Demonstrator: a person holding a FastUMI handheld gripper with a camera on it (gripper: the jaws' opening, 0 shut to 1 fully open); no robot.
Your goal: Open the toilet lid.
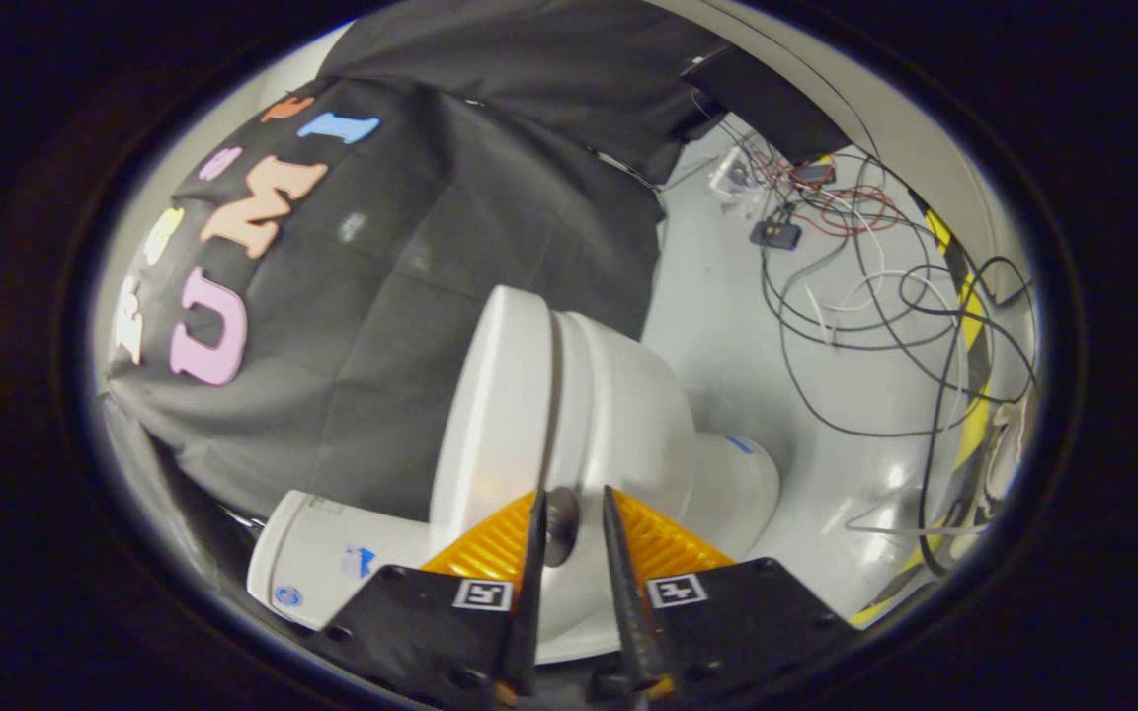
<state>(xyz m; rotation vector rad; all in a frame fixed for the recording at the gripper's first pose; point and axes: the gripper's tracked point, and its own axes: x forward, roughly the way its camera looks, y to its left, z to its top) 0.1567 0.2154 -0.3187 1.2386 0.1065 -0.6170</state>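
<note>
Seen tilted from the hand-held gripper (569,518): fingers (529,553) set a narrow gap apart, straddling the front rim of the toilet lid (500,395), a small round metal piece (560,523) in the gap between them; cannot tell whether both press on the lid. Lid lying close against the seat (594,395), only a thin seam between the two, white bowl (727,484) just beyond on one side and the tank (322,558) on the other. Black cloth wall (431,217) behind the toilet. Pale floor (727,326) past the bowl, loose dark cables (865,296) strewn across it near a yellow-and-black striped strip (969,326) at its far edge
</note>
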